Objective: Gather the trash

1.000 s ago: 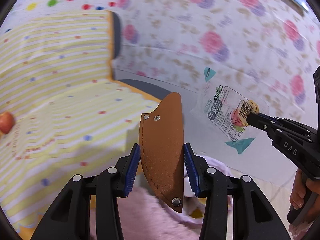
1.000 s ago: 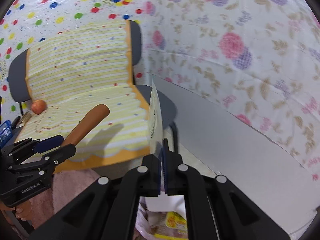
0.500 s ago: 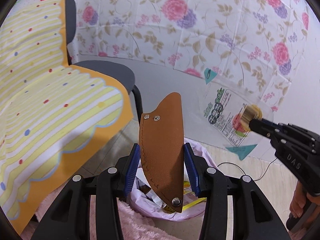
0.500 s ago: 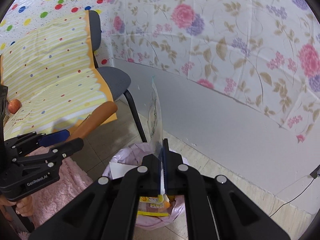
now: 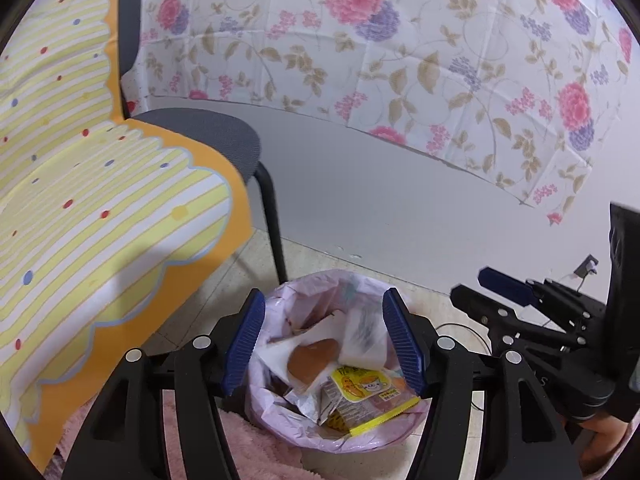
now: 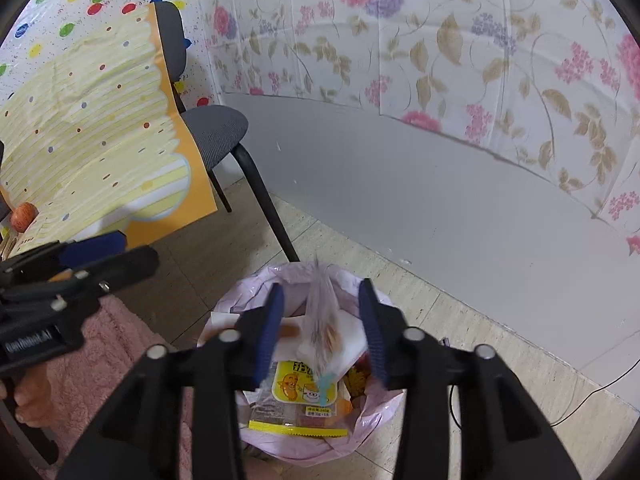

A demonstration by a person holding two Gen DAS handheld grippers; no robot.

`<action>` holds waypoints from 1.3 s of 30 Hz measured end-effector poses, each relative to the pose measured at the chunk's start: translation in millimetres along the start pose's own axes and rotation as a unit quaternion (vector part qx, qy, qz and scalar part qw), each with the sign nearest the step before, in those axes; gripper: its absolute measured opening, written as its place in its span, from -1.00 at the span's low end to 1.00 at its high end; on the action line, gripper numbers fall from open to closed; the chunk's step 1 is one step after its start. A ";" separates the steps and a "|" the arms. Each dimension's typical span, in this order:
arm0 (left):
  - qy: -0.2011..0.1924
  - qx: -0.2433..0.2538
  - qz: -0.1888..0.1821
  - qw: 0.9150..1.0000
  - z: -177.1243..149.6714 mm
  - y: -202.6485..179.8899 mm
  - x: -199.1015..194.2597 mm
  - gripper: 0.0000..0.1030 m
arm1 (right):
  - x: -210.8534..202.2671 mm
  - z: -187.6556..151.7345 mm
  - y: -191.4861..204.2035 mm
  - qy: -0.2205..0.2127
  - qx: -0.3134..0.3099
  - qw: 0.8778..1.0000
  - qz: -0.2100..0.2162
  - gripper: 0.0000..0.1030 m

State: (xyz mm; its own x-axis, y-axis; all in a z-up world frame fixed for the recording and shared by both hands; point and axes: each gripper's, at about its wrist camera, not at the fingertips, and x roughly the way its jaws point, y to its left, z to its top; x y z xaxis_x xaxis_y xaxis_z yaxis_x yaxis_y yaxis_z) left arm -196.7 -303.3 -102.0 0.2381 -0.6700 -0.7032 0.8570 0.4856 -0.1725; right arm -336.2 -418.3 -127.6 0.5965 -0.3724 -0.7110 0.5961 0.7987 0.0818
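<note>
Both hand-held grippers, left [image 5: 323, 342] and right [image 6: 325, 330], are spread wide, nothing held, above the pink-lined trash bin [image 5: 384, 438]; the blurred clear wrapper [image 6: 322, 320] between the fingers is shown only in the right view.

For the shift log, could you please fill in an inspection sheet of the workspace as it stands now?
Surface: beige tiled floor; pink fluffy rug beside the bin.
Job's things: trash bin with pink liner, holding a brown leather sheath, a yellow snack packet and white paper; a clear printed wrapper blurred above the bin, apparently falling.
Clutter: red fruit on the striped cloth.
Grippers: left gripper open, empty, over the bin; right gripper open, not gripping the wrapper.
Cables: thin black cable along the floor by the wall.
Surroundings: grey chair, floral wall covering.
</note>
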 end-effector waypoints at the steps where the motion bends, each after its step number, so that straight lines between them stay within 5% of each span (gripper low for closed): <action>1: -0.004 -0.004 0.005 1.000 -0.2 3.7 -3.6 0.30 | 0.6 -0.8 -1.2 0.002 0.000 1.000 -0.002 -0.23; 7: -0.011 -0.011 0.038 0.999 -0.7 15.1 -21.8 0.42 | -19.9 10.0 -12.3 -0.011 0.011 1.000 -0.021 -0.15; 16: -0.029 -0.015 0.092 0.995 2.2 31.3 -79.8 0.72 | -69.2 33.2 15.4 -0.030 -0.019 0.999 0.008 0.86; 28: -0.039 -0.087 0.214 0.972 -10.0 82.9 -161.7 0.84 | -93.4 73.9 90.5 -0.068 -0.093 0.990 0.086 0.89; 39: -0.054 -0.179 0.302 0.935 -37.3 132.1 -228.9 0.86 | -95.1 89.8 171.7 -0.070 -0.181 0.970 0.146 0.89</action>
State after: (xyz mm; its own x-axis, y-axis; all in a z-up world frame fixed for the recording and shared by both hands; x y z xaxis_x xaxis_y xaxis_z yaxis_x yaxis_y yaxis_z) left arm -155.0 -64.9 10.5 0.6910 -0.2567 -0.6757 0.3486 0.9373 0.0004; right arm -242.4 -288.2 16.8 0.7932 -0.1457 -0.5913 0.1785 0.9839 -0.0030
